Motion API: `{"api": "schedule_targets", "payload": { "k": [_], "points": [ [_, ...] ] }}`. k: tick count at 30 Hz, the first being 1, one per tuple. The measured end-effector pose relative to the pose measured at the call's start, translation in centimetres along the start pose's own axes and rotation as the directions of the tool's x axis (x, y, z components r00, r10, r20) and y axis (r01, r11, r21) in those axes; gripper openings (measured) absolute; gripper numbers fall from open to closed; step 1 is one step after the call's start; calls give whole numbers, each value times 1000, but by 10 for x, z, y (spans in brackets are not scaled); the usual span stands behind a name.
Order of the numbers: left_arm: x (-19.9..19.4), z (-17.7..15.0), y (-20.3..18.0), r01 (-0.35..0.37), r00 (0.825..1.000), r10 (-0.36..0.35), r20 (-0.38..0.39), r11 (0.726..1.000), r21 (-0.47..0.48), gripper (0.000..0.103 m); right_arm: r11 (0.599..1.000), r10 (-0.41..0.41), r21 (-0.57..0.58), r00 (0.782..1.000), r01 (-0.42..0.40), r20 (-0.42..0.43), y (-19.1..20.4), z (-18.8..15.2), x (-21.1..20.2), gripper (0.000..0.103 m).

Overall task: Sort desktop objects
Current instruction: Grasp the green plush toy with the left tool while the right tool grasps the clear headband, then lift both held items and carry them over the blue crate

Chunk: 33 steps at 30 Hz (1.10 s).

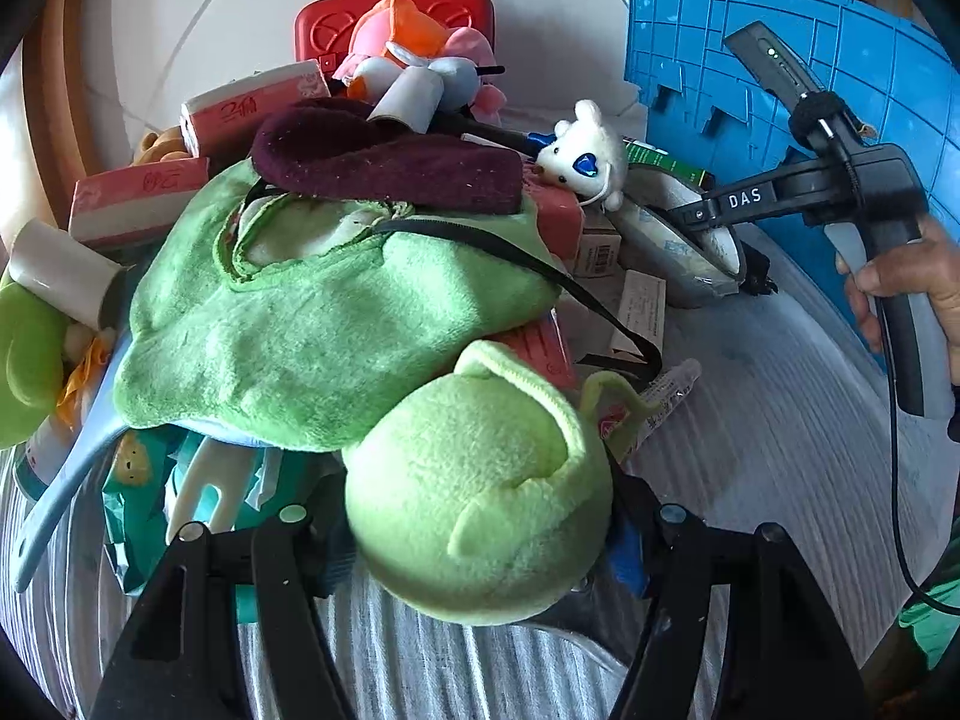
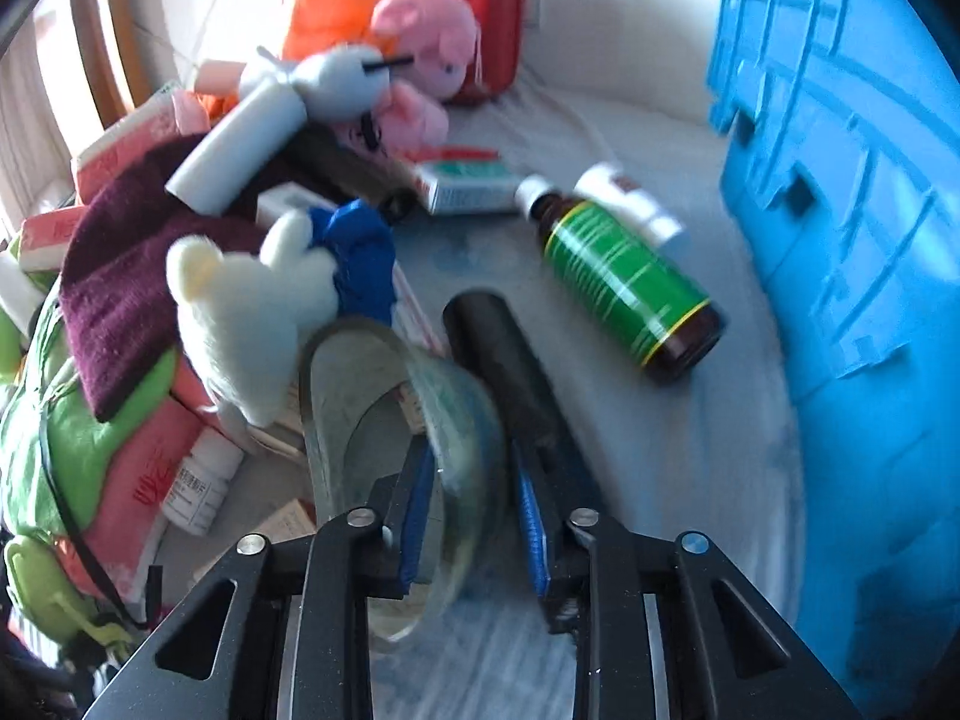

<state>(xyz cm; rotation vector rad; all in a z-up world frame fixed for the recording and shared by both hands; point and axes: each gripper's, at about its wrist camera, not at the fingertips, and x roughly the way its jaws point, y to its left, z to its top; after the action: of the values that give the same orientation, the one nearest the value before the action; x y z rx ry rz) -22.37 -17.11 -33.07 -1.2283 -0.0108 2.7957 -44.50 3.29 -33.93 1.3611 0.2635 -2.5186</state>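
Left gripper (image 1: 474, 534): fingers part-open, closed on a light-green plush toy (image 1: 480, 492), round, fleecy, squashy. It sits at the near edge of the pile on the table (image 1: 780, 450).

Right gripper (image 2: 474, 504): fingers narrow, straddling the wall of a clear tape roll (image 2: 402, 420), one blue pad inside the ring, one outside. Frame blurred; cannot tell whether the pads press yet.

Beyond the left fingers: green fleece bag (image 1: 312, 324) with black strap, maroon cloth (image 1: 384, 162) on top.

Right of the right fingers: black cylinder (image 2: 504, 360), green-labelled brown bottle (image 2: 630, 282), blue ribbed crate (image 2: 852, 240).

Risks:
- plush compresses, could slip out
- strap lies just beside it, may snag and drag the pile
- tape wall is smooth and hard, the roll could pivot
- white plush (image 2: 240, 324) touching the roll may tumble.
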Motion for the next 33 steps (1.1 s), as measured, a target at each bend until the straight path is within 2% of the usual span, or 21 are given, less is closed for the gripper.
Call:
{"api": "schedule_targets", "payload": {
  "k": [2,5,13,23,29,33],
  "points": [
    [-2,0,1,14,1000,-14,4,1000,7,61,999,-32,-16,999,32,8,4,-1,0,16],
    [-8,-1,4,30,999,-31,16,999,26,59,999,11,35,1000,-12,9,-2,-8,-5,10],
    [-52,14,-1,30,992,-43,116,993,113,59,996,52,67,997,-56,61,11,-25,-42,9],
    [-95,55,-3,21,974,-61,219,984,178,59,994,47,94,990,-60,135,18,-12,-95,9],
    [-129,94,-2,34,947,-105,303,973,230,59,992,12,120,980,-37,201,22,-2,-141,9],
    [-157,124,-11,67,917,-173,360,955,289,59,990,-34,142,958,-8,285,26,3,-195,9]
  ]
}}
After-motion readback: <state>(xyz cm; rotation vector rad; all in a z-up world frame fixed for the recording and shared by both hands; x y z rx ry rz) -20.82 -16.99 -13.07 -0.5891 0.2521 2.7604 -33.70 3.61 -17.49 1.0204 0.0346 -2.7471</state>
